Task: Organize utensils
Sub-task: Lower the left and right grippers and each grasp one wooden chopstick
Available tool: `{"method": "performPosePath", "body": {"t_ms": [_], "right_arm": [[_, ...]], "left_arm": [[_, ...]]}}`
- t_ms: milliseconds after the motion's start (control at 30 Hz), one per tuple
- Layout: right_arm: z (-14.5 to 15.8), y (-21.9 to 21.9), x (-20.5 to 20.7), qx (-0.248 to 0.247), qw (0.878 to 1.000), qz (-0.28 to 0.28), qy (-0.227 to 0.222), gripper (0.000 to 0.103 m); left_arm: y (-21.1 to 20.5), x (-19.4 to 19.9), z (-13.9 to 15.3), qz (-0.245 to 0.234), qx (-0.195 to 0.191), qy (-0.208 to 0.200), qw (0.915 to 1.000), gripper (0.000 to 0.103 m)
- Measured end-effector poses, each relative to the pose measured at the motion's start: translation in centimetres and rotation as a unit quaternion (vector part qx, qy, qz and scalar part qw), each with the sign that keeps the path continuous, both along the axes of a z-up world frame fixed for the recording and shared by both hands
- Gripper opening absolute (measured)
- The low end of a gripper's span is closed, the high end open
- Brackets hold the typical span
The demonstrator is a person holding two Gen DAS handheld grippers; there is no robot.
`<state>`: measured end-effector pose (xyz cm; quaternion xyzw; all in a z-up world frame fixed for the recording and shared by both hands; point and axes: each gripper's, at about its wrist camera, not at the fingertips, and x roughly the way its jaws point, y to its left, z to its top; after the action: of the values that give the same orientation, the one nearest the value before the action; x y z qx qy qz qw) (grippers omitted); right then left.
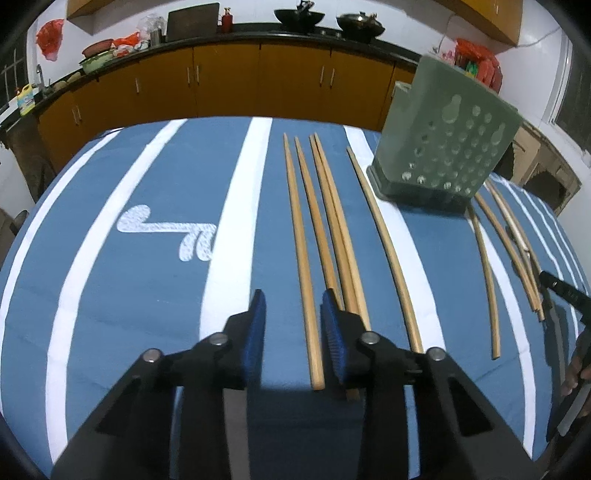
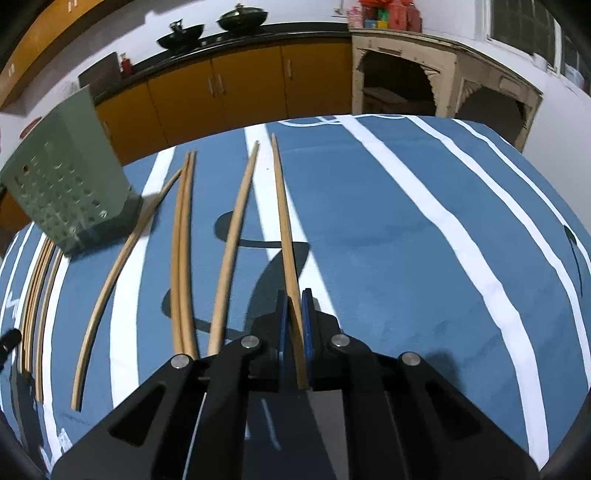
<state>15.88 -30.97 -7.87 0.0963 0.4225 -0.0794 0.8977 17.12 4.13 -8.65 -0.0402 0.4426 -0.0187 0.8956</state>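
Note:
Several wooden chopsticks lie lengthwise on a blue cloth with white stripes (image 1: pixel 147 280). My left gripper (image 1: pixel 293 302) is open, its jaws either side of the near end of one chopstick (image 1: pixel 303 258). My right gripper (image 2: pixel 294 306) is shut on a chopstick (image 2: pixel 283 221) near its thick end; the chopstick points away over the cloth. A green perforated utensil holder (image 1: pixel 443 140) stands on the cloth at the far right of the left wrist view and at the left of the right wrist view (image 2: pixel 66 177).
More chopsticks (image 2: pixel 181 258) lie left of my right gripper, others (image 1: pixel 509 243) right of the holder. Orange cabinets (image 1: pixel 221 81) with a black counter and woks (image 1: pixel 299 16) stand behind the table. The right gripper's edge (image 1: pixel 565 291) shows at the far right.

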Motion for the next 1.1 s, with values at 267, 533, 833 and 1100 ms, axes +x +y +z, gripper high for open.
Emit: {"method": "performPosePath", "body": {"t_ms": [267,533,833,1100], "right_arm": [[-0.1,0.0,0.3,0.001,1.0,-0.007,-0.002,0.008],[-0.2,0.0,0.0,-0.002,1.0,-0.013,-0.004,0.009],[-0.4,0.3,-0.7,-0.009,1.0,-0.006,-0.012,0.009],[0.7,-0.2,-1.8,0.01,0.999,-0.003,-0.035,0.008]], "left_arm": [[0.6,0.7,0.0,0.018,0.02,-0.001,0.9996,0.008],[1.5,0.9,0.1,0.022,0.015,-0.006,0.9996,0.01],[1.2,-0.2,0.0,0.02,0.008,-0.012,0.9997,0.014],[1.6,-1.2,0.1,0.018,-0.008,-0.008,0.9998,0.008]]}}
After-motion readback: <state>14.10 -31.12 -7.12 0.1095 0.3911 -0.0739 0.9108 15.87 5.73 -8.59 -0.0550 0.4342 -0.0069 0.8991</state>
